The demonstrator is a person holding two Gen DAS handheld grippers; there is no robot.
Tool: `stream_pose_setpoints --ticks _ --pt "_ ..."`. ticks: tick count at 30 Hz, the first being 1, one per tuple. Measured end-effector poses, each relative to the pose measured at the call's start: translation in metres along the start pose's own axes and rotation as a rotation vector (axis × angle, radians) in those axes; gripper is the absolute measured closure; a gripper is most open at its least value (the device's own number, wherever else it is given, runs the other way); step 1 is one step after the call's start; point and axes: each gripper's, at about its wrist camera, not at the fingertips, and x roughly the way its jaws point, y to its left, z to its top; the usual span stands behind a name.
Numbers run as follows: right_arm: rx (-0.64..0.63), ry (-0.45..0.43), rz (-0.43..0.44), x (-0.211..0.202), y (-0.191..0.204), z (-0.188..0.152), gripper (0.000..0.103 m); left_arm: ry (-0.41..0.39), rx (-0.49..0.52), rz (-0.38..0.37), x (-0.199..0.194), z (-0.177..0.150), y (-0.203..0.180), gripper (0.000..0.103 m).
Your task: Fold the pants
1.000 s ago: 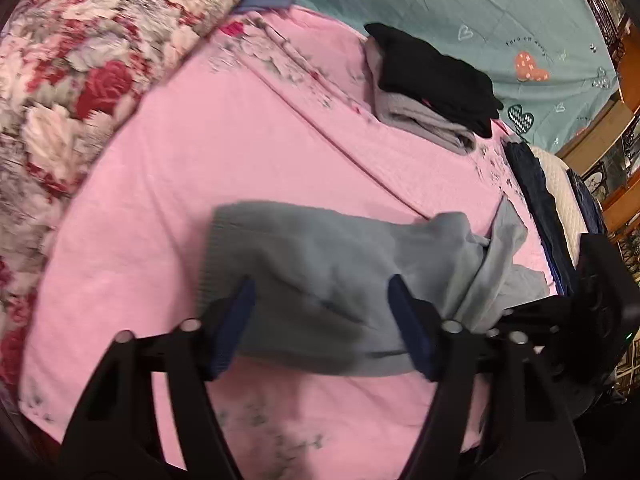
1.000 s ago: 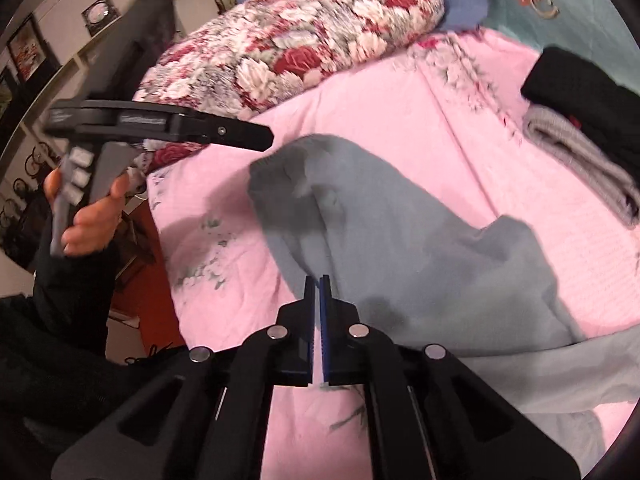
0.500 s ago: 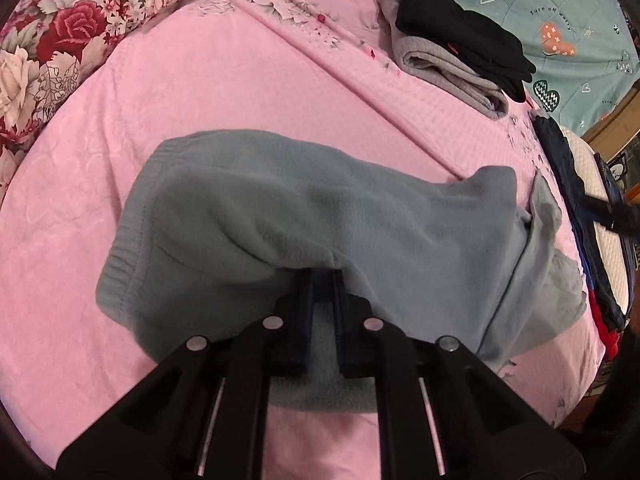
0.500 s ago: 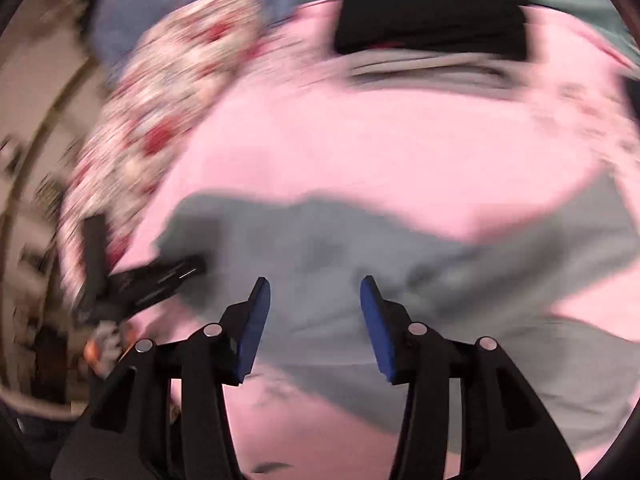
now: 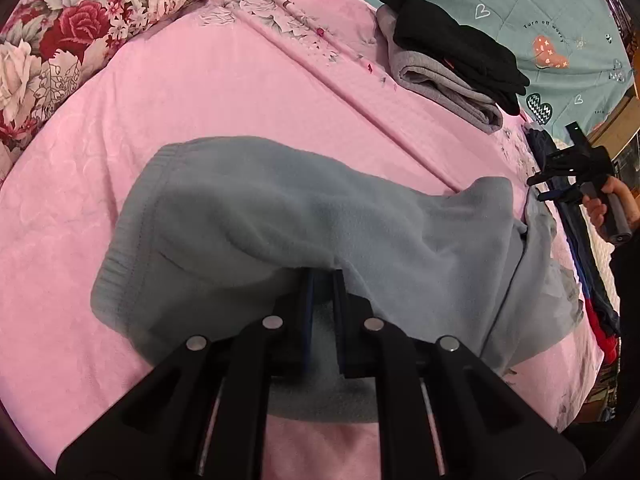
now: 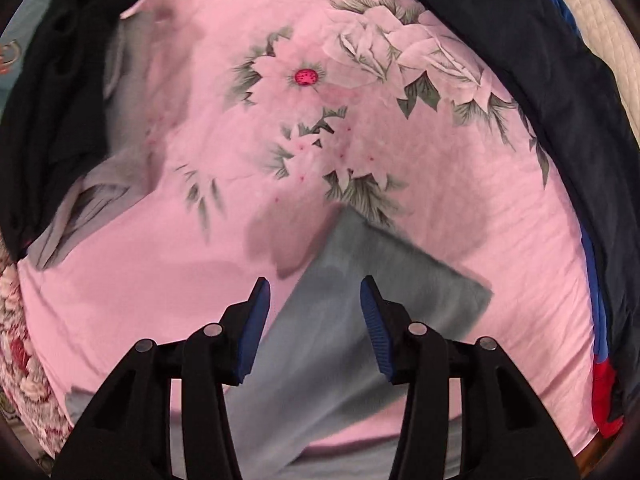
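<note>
Left wrist: left gripper (image 5: 322, 280) pinching grey pants (image 5: 280, 220) fold.

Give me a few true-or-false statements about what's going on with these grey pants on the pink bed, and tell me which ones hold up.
1. The left gripper is pinching the grey pants. True.
2. The right gripper is clamped shut on a pant leg. False: its jaws stand apart, with the leg end lying on the bed beyond them, ungripped.
3. A folded stack, black garment on top of a grey one, sits on the pink sheet. True.
4. The pants lie on a bare wooden table. False: they lie on the pink floral sheet.
5. A dark navy garment lies along the bed's edge. True.
</note>
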Motion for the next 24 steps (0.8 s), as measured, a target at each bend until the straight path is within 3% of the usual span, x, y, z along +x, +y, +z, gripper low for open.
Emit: stream_pose_setpoints --ticks 4,5,6,9,12,15,20,24 --pt "0.014 0.008 -0.041 0.011 -0.007 0.016 0.055 0.002 -0.001 -0.002 0.0 0.0 0.0 0.093" --pt "0.016 0.002 -0.05 0.012 -0.007 0.016 0.059 0.003 -0.001 -0.001 0.0 0.0 0.0 0.093" --pt "0.012 -0.009 -0.074 0.012 -0.008 0.015 0.075 0.003 -0.001 0.0 0.0 0.0 0.0 0.093" --pt "-0.005 -0.037 -0.112 0.011 -0.013 0.005 0.098 0.002 0.002 0.005 -0.001 0.0 -0.001 0.093" --pt "0.04 -0.052 -0.03 0.001 -0.037 -0.011 0.099 0.0 0.011 0.019 -0.001 0.0 -0.003 0.093" --pt "0.022 -0.127 0.043 -0.03 -0.063 -0.032 0.099 -0.001 0.018 0.031 -0.001 0.0 -0.005 0.093" --pt "0.032 -0.249 0.182 -0.095 -0.12 -0.096 0.099 0.002 0.003 0.011 -0.001 0.001 -0.002 0.093" --pt "0.087 -0.295 0.216 -0.112 -0.158 -0.15 0.099 0.008 0.019 0.018 0.0 0.001 -0.003 0.093"
